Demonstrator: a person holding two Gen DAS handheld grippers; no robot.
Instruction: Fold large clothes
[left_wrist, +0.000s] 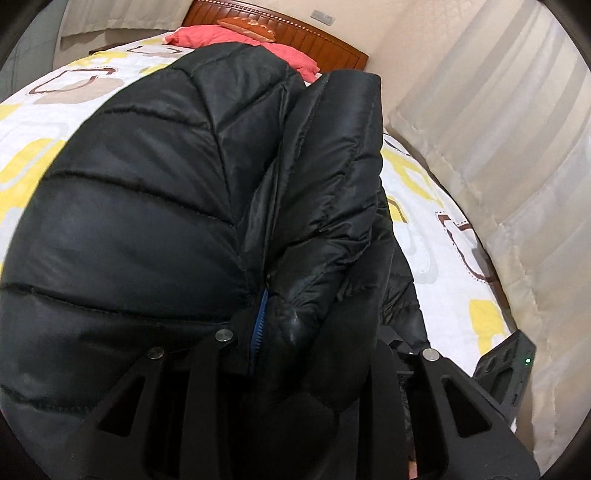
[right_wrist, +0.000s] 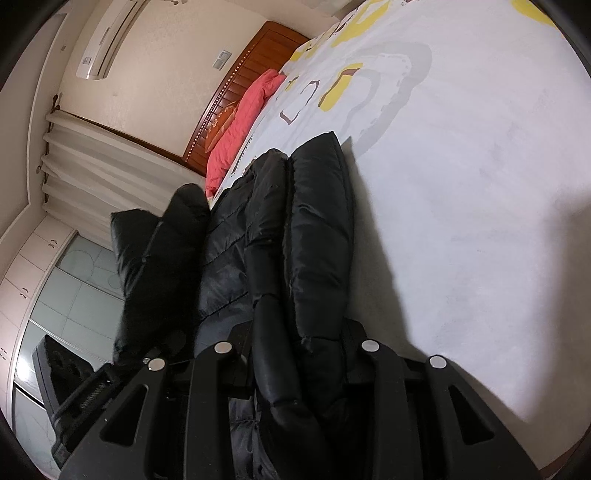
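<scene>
jacket (right_wrist: 317, 229) lies on bed (right_wrist: 461, 184), pillow (right_wrist: 240, 125) behind it.

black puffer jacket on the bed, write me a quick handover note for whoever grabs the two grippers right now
Left gripper: shut on a bunched fold of the black puffer jacket, by its blue zipper.
Right gripper: shut on another edge of the same jacket.
Jacket: on the patterned bedsheet, partly lifted and gathered between both grippers; red pillow at the headboard.
Done: both edges gripped, one fold under way.
Left: lay the fold flat, smooth it, finish folding, release.
</scene>
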